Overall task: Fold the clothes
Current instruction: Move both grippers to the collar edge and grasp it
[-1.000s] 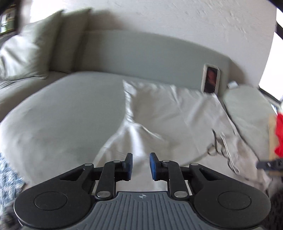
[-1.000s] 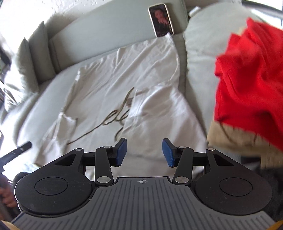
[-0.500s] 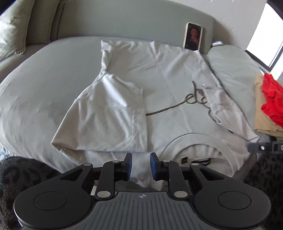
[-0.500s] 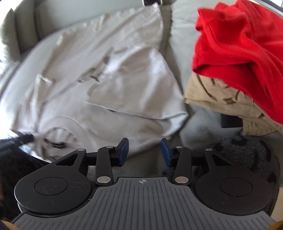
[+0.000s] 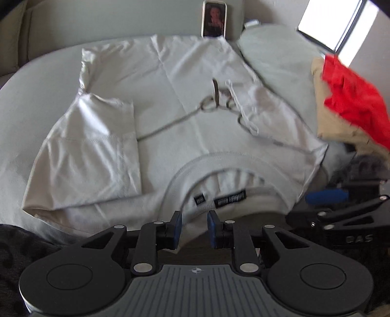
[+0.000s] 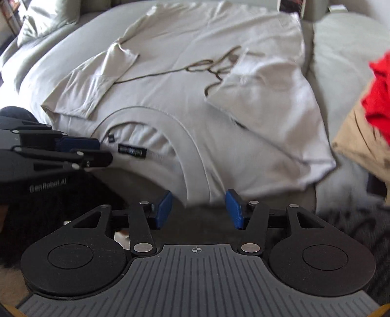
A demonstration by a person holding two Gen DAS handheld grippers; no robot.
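While a pale grey T-shirt [image 5: 195, 117] lies spread on a grey-green sofa seat [image 5: 36, 80], collar nearest and both sleeves folded in over the chest, two hand-held grippers hang above its near edge. The left gripper [image 5: 194, 228] has its blue pads a little apart, having just eased slightly wider, with the collar hem showing in the gap but not pinched. The right gripper [image 6: 198, 208] stands wider, its jaws also just spreading, nothing between them. Two dark neck labels [image 5: 230, 198] sit inside the collar; their print is too blurred to read. A looping script design [image 6: 214, 65] crosses the chest, illegible. Only the right wrist view shows "GenRobot.AI" printed on the left gripper's body [image 6: 47, 187], and a cushion [image 6: 48, 17] far left. Only the left wrist view shows a phone [image 5: 214, 18] propped against the backrest and a bright window [image 5: 326, 24]. At right, a red garment [image 5: 353, 100] sits on a tan one [image 5: 331, 122].
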